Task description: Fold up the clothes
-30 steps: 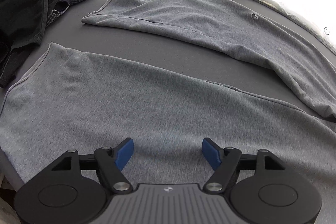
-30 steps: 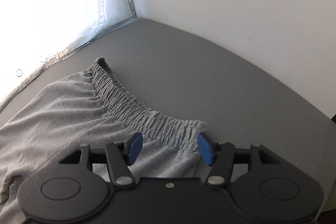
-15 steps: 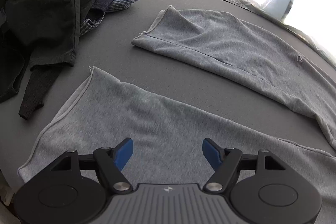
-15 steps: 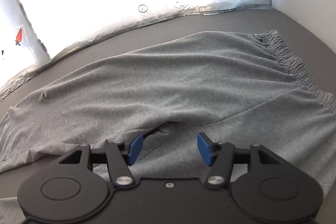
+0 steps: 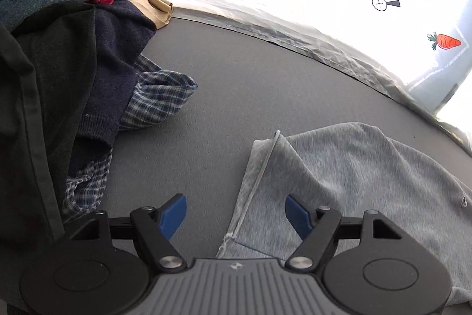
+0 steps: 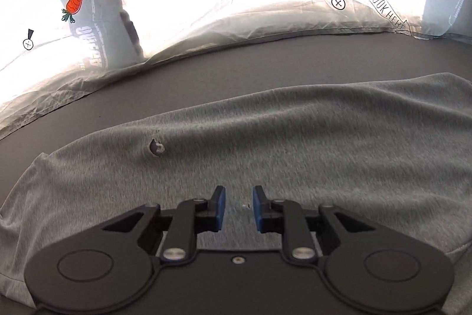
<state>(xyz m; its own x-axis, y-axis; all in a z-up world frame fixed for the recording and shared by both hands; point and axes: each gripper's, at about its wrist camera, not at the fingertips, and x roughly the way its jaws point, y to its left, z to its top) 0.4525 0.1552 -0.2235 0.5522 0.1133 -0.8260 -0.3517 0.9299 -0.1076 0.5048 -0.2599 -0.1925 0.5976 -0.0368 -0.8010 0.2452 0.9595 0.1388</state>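
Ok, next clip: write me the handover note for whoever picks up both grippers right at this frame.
Left gripper: open, nothing held, above the hem end of the grey pants, hem edge between its fingers.
Right gripper: jaws closing, a gap left, over the same pants; no fabric visibly pinched.
Pants lie spread flat on the dark grey table; there is a small hole in one leg.
Pile of unfolded clothes sits at the table's left end in the left wrist view.
Done: pants laid out. Left: grip them, make every fold, then work through the pile.
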